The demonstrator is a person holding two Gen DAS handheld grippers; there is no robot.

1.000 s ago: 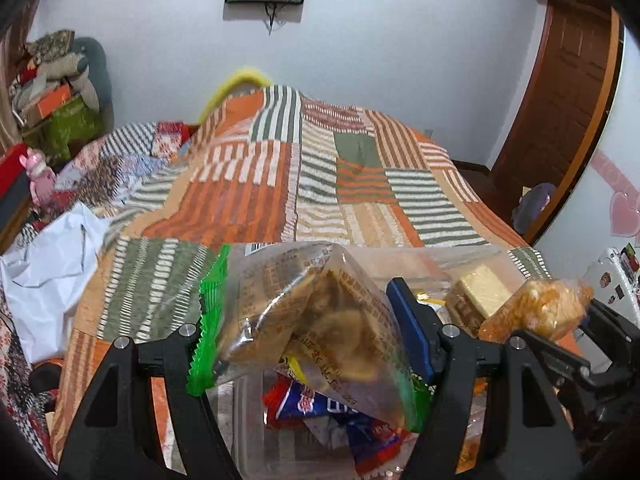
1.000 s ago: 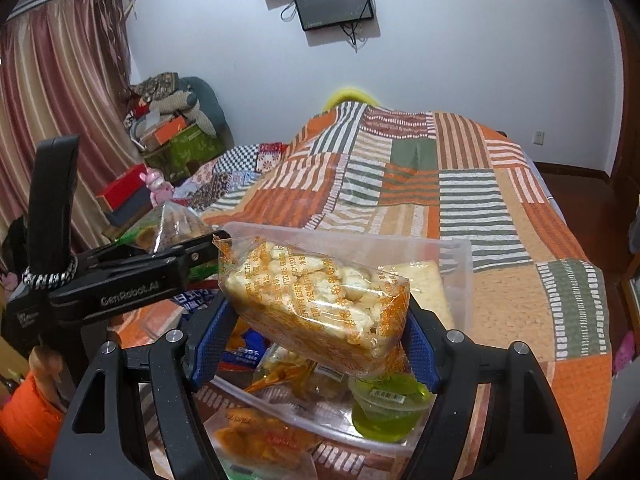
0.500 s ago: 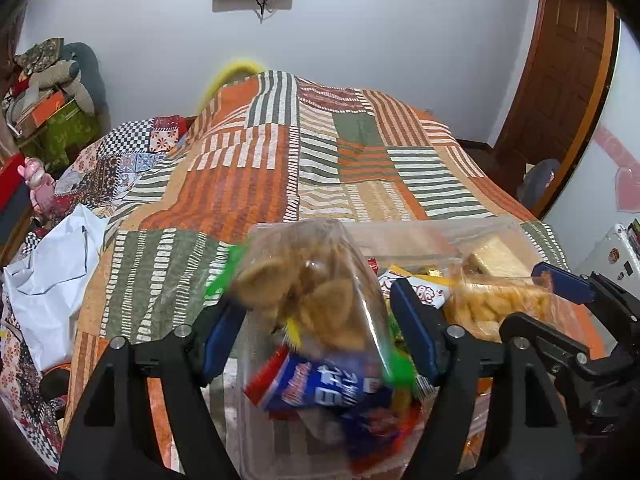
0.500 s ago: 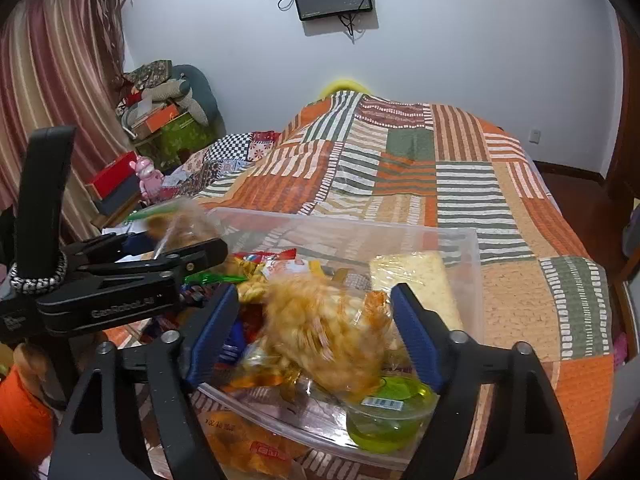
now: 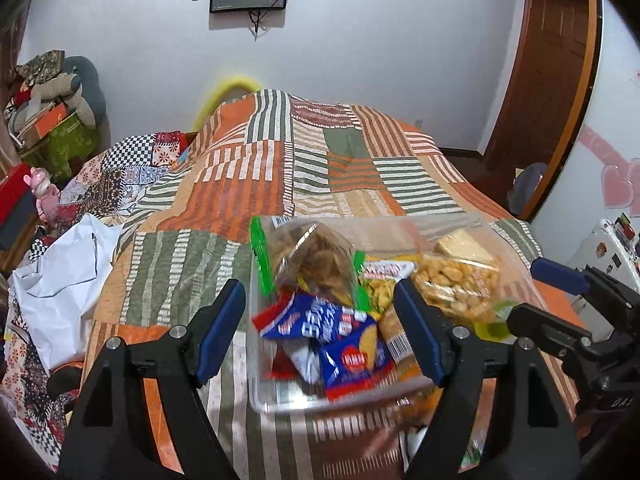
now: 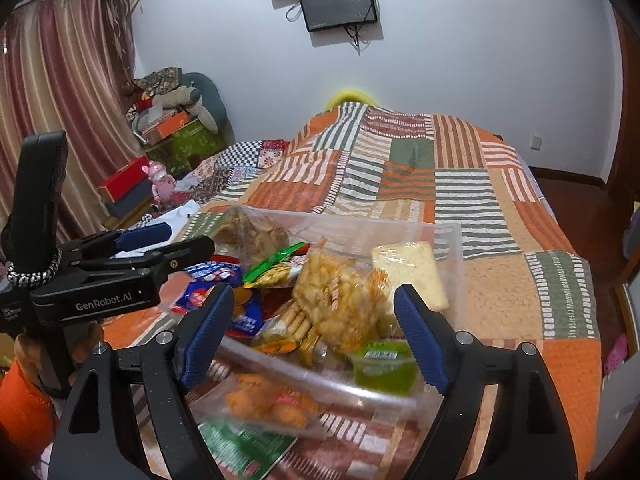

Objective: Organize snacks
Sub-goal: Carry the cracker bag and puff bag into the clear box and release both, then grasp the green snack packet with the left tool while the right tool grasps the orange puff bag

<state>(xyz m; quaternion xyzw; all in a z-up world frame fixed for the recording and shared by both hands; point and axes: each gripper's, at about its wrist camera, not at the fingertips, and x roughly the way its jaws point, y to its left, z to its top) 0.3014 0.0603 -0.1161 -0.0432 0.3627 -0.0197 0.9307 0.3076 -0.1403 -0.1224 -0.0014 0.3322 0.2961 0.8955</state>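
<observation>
Resting on the striped quilt (image 5: 256,184), a clear plastic box (image 5: 340,398) is filled with snack packs. The left gripper (image 5: 320,324) is seen with its jaws opening and nothing pressed between them; a bag of brown snacks (image 5: 316,256) with a green edge lies in the box (on top of blue packs (image 5: 340,344)). The right gripper (image 6: 312,332) is opening too, and a bag of pale crackers (image 6: 340,296) lies loose in the box, beside a green jelly cup (image 6: 382,368).

One clear bin (image 5: 256,360), two blue snack packets (image 5: 320,316), one green jelly cup (image 6: 386,372).
</observation>
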